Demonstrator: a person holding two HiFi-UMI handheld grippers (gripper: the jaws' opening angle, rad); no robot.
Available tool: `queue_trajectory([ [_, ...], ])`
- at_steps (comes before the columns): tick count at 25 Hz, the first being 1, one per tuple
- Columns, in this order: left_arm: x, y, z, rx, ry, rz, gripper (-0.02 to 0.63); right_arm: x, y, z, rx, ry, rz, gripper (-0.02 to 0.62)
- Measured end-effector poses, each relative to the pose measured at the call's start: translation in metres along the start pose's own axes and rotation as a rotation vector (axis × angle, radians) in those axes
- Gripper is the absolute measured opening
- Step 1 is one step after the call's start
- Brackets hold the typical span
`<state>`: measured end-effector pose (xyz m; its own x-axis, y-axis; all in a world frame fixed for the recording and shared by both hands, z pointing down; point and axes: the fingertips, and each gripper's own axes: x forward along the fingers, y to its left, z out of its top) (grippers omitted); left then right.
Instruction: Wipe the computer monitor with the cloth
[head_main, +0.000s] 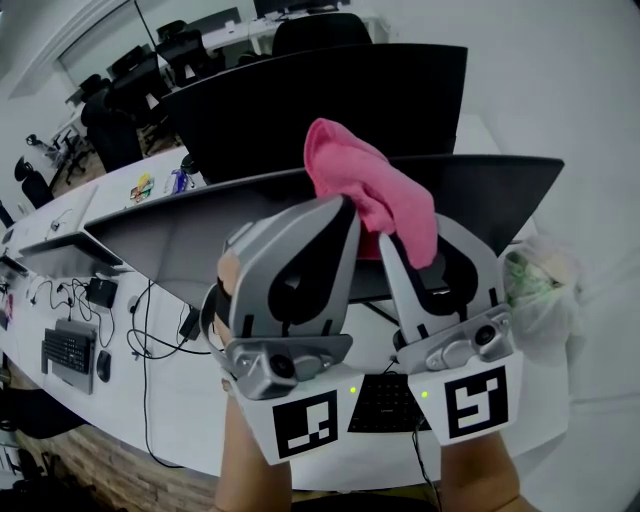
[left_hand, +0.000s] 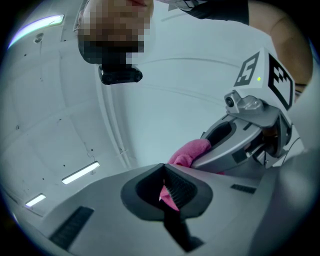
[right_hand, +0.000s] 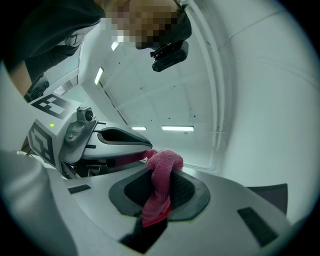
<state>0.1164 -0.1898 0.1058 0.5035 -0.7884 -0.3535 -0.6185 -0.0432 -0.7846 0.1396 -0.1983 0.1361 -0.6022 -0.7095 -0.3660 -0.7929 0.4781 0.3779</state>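
Closest up, left gripper (left_hand: 165, 186): two grey jaws pinched nearly together on a thin corner of crumpled pink terry cloth (head_main: 368, 190). Right gripper (right_hand: 157, 192) just beside it, jaws clamped on a thicker fold of the same cloth, rest bunched above both tips. Probably a two-point hold to spread or re-fold cloth into a flat pad before wiping; a guess. Both grippers tilted up toward ceiling, not yet on the screen.

Wide dark flat computer monitor (head_main: 165, 245) just behind jaw tips, running left well past left gripper and right past right gripper, top edge right behind cloth. Second black monitor back (head_main: 330, 100) beyond that. Black keyboard (head_main: 385, 402) below and between grippers on white desk (head_main: 175, 400). Clear crinkled plastic bag (head_main: 540, 290) just right of right gripper, likely the only snag risk. Plenty of open screen left of left gripper, less on the right. Wiping not started.
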Motion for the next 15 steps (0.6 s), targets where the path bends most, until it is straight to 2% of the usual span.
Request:
queue_trajectory([
  [11,0.017,-0.02,0.01,-0.026,-0.034,-0.009,0.006,-0.014,-0.024,-0.01,-0.026,0.012,-0.05,0.063],
  [15,0.031,-0.037,0.026,-0.042,-0.057,-0.02,0.006,-0.028,-0.044,-0.014,-0.04,0.025,-0.068,0.063],
])
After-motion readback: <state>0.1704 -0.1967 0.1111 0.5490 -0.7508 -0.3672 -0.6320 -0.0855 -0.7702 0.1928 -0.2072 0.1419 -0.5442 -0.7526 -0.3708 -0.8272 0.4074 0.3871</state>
